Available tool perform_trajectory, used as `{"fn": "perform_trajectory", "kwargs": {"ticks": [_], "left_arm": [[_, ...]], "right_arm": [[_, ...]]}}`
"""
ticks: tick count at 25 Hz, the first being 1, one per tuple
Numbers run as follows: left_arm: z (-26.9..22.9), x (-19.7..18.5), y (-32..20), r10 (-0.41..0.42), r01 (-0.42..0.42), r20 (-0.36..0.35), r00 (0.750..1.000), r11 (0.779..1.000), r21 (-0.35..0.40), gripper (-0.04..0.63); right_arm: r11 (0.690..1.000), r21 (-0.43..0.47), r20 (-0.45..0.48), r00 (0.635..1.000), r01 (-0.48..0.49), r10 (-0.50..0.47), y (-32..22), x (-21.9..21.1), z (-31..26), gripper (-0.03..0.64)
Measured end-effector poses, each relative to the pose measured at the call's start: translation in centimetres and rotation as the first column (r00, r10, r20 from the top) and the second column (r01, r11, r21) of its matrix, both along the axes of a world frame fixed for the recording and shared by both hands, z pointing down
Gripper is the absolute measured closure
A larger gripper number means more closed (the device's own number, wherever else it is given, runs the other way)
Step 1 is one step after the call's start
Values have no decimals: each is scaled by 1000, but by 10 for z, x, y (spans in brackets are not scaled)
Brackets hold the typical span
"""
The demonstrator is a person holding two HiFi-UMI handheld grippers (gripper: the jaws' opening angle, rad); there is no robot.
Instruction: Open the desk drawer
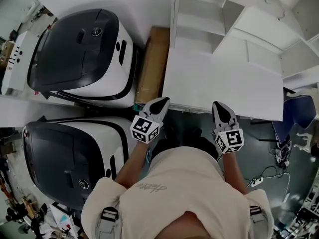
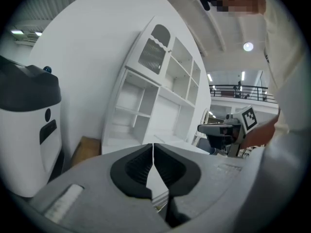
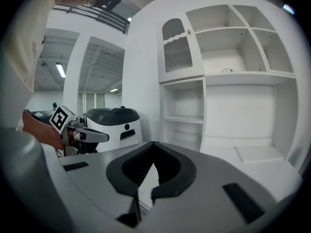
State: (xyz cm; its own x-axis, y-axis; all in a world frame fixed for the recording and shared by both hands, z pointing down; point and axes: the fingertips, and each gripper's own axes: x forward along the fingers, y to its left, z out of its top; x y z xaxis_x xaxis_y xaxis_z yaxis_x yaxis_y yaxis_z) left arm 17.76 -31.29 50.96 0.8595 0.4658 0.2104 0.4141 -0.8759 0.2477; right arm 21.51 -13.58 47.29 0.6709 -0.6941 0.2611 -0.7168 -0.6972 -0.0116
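Observation:
A white desk [image 1: 219,78] with a shelved hutch [image 1: 239,24] stands in front of me. No drawer front shows in any view; the underside of the desk's near edge is hidden. My left gripper [image 1: 160,103] hovers at the near edge on the left, its jaws shut with nothing between them [image 2: 153,149]. My right gripper [image 1: 221,108] is at the same edge further right, also shut and empty [image 3: 153,147]. Each gripper view shows the other gripper beside it: the right gripper [image 2: 214,128] and the left gripper [image 3: 97,136]. The hutch [image 3: 228,81] rises ahead.
Two large white-and-dark machines [image 1: 79,54] [image 1: 70,153] stand to the left. A flat cardboard box [image 1: 152,63] is wedged between the upper machine and the desk. A blue chair [image 1: 299,108] and a power strip [image 1: 256,181] with cables are at the right, on the floor.

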Motion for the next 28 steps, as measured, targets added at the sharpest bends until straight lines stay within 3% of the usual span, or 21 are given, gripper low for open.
{"fn": "perform_trajectory", "kwargs": {"ticks": [6, 15, 28], "left_arm": [[6, 9, 31, 47, -48, 9, 999, 998, 35, 578], [9, 11, 81, 61, -65, 60, 996, 995, 72, 577], [23, 5, 129, 31, -45, 145, 989, 994, 96, 559]], "right_arm": [[999, -50, -43, 999, 8, -10, 19, -2, 1, 621], [999, -28, -67, 997, 26, -28, 52, 7, 5, 621], [997, 26, -31, 997, 66, -65, 100, 22, 17, 621]]}}
